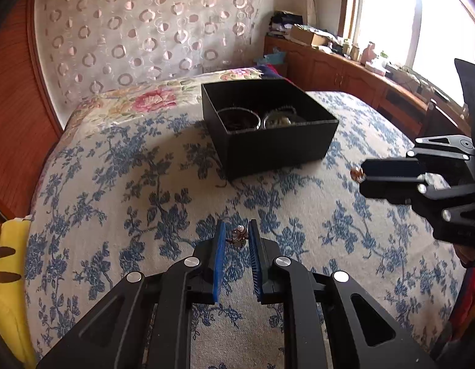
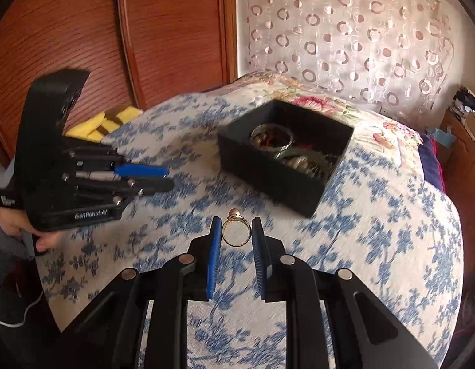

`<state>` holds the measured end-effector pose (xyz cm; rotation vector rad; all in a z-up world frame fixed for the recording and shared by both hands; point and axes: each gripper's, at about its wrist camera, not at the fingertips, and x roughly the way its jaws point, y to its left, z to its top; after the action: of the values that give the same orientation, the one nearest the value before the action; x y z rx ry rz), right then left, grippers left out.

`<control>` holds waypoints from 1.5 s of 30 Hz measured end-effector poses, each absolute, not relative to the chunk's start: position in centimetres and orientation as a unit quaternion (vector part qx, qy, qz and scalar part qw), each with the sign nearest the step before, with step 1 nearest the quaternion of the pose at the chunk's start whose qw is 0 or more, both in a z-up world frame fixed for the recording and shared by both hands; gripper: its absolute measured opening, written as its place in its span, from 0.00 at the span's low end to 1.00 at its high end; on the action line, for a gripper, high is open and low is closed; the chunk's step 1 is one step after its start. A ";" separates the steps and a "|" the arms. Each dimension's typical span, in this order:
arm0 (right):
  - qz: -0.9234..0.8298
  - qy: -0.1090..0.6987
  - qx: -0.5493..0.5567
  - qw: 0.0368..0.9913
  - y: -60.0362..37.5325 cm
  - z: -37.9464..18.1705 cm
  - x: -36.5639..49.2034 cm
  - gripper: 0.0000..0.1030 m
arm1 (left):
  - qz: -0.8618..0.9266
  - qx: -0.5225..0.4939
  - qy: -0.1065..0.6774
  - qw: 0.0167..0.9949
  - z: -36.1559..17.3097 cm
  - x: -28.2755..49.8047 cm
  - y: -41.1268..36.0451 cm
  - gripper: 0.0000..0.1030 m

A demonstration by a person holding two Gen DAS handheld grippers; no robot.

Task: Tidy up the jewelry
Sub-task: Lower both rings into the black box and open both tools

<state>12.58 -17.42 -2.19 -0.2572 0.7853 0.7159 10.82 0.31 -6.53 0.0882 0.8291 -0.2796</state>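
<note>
Gold ring with a brown bead (image 2: 234,230), upright between blue pads; small reddish wire-and-bead trinket (image 1: 238,236), likewise pinched; open black square box (image 1: 299,141) holding two glass jars of jewelry.

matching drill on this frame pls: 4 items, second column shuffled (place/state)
1 gold ring
2 small beaded piece
3 black box
4 yellow sponges

A on the bedspread, holding glass jars
B between the right hand-held gripper pads
C at the bed's edge by the wooden wall
D between the left hand-held gripper pads

Pairs: 1-B, 2-D, 3-A, 4-C
</note>
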 end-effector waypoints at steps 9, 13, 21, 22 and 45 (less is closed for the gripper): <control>0.300 0.355 -0.125 0.876 -17.8 -0.1 17.6 0.21 | -0.134 0.028 0.375 0.917 -4.1 12.2 -0.1 0.14; 0.286 0.366 -0.106 0.879 -18.2 -0.3 20.1 0.21 | -0.134 0.025 0.364 0.921 -3.0 13.4 -0.5 0.14; 0.289 0.380 -0.059 0.877 -19.0 -0.1 22.3 0.22 | -0.128 0.038 0.362 0.923 -2.5 15.3 -1.1 0.14; 0.290 0.379 -0.060 0.877 -19.0 0.0 22.3 0.22 | -0.129 0.039 0.361 0.923 -2.3 15.5 -1.2 0.14; 0.267 0.359 -0.052 0.893 -22.2 1.7 20.4 0.29 | -0.130 0.032 0.332 0.934 -0.8 18.7 -3.2 0.42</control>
<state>20.45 -22.17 1.66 -0.1084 0.7439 0.5533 18.73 -3.24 -0.82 0.0646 0.6796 -0.2650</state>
